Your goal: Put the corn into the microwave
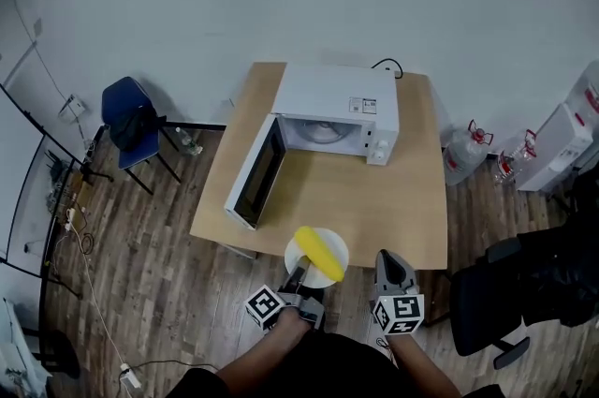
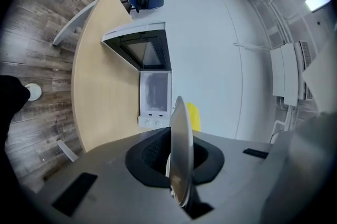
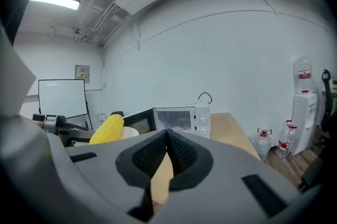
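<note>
Left gripper (image 1: 301, 278) jaws clamp the plate (image 1: 339, 246) bearing corn (image 1: 319, 254); right gripper (image 1: 391, 263) jaws together, seemingly empty

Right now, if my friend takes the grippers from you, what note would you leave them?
Left gripper: shut on the rim of the white plate. The corn lies on the plate.
Right gripper: shut, nothing in it.
Where things are: the plate and corn are at the near edge of the table. The microwave stands at the far side, with its door swung open.
Done: the door is open and the corn is lifted on its plate.
Left to do: carry the plate into the microwave, set it down and let go. Closing the door probably comes after that.
</note>
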### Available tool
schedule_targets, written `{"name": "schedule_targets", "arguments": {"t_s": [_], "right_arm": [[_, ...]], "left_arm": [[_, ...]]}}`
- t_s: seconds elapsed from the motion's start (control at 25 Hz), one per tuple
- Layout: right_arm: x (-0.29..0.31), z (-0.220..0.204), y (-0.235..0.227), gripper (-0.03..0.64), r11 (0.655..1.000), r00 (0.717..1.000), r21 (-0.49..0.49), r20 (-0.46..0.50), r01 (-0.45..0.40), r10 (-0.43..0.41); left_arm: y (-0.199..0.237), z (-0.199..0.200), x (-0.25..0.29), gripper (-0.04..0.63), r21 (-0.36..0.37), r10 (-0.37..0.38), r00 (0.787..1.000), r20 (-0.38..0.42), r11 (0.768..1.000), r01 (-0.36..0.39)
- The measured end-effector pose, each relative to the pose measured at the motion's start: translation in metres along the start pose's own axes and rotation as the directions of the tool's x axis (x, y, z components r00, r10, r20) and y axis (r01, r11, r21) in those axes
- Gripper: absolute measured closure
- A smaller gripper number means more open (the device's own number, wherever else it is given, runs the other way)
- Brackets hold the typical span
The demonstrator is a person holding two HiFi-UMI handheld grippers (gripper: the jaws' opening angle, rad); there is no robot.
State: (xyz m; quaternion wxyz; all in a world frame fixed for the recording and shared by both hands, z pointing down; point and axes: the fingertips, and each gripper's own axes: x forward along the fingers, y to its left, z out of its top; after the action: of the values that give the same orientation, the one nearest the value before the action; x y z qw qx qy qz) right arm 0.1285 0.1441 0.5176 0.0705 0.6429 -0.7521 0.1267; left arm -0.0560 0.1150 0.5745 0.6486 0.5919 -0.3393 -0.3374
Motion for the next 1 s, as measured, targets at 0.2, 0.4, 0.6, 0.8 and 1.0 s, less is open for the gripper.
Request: {"name": "schedule_targets", "arguments": {"t_s": [0.2, 0.4, 0.6, 0.8, 1.0], "right_arm": [[0.041, 0.019, -0.003, 0.557, 0.999, 0.999, -0.002, 0.0, 0.033, -0.033], [0.076, 0.033, 0.001, 0.557, 0.998, 0.998, -0.016, 0.0, 0.062, -0.062], [0.108, 0.041, 0.01, 0.557, 0.997, 0.997, -0.014, 0.009, 0.071, -0.071], [0.134, 0.041, 0.014, 0.557, 0.993, 0.993, -0.013, -0.01, 0.12, -0.12], [0.144, 0.047, 0.009, 0.557, 0.99, 0.992, -0.056, -0.017, 0.126, -0.127]], "left_arm": [[-0.006, 0.025, 0.036, 0.575, 0.008, 0.003, 0.999, -0.033, 1.0, -0.002], [-0.008, 0.048, 0.065, 0.575, 0.018, 0.011, 0.997, -0.079, 1.0, -0.01], [-0.004, 0.067, 0.096, 0.575, 0.081, 0.052, 0.987, -0.15, 0.996, -0.04], [0.001, 0.079, 0.126, 0.575, 0.067, 0.038, 0.98, -0.194, 0.997, -0.025], [0.009, 0.083, 0.146, 0.575, 0.019, 0.015, 0.982, -0.19, 1.0, -0.012]]}}
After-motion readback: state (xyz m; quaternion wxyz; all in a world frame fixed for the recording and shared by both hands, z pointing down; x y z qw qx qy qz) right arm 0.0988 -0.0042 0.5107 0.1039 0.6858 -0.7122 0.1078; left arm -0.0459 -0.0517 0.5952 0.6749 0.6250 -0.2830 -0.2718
